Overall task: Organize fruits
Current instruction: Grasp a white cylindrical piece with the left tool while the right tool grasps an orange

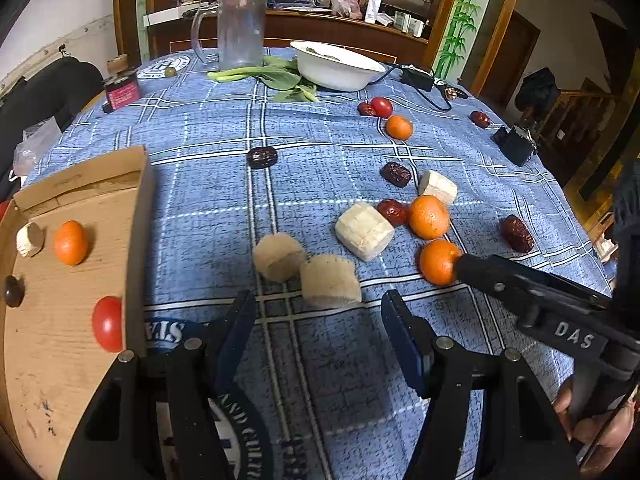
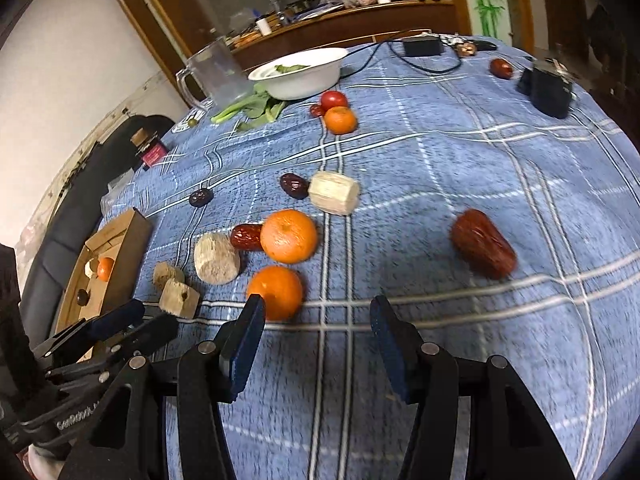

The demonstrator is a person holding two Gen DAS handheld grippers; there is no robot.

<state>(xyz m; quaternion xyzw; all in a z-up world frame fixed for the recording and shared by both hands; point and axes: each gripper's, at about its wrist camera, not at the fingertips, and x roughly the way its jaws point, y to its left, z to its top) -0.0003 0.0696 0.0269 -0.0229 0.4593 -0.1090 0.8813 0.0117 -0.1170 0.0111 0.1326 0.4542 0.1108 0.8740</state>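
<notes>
My left gripper [image 1: 316, 308] hangs open over the blue checked cloth, with a tan chunk [image 1: 330, 282] just ahead of its tips and nothing between them. At the left, a cardboard box [image 1: 136, 216] holds an orange [image 1: 71, 242], a tomato [image 1: 108, 324], a dark date [image 1: 12, 290] and a pale chunk. My right gripper [image 2: 316, 312] is open too. An orange [image 2: 276, 292] lies just beyond its left fingertip, outside the jaws. A second orange [image 2: 289, 236], red dates [image 2: 482, 244] and pale chunks [image 2: 334, 193] are scattered further on.
At the back of the table stand a white bowl [image 1: 336, 66], leafy greens [image 1: 280, 76], a clear jug [image 1: 240, 30], a small red-labelled jar [image 1: 120, 92], and a black adapter with its cable [image 1: 418, 78]. A black box [image 2: 550, 88] sits far right. A hand holds the right gripper's handle [image 1: 596, 428].
</notes>
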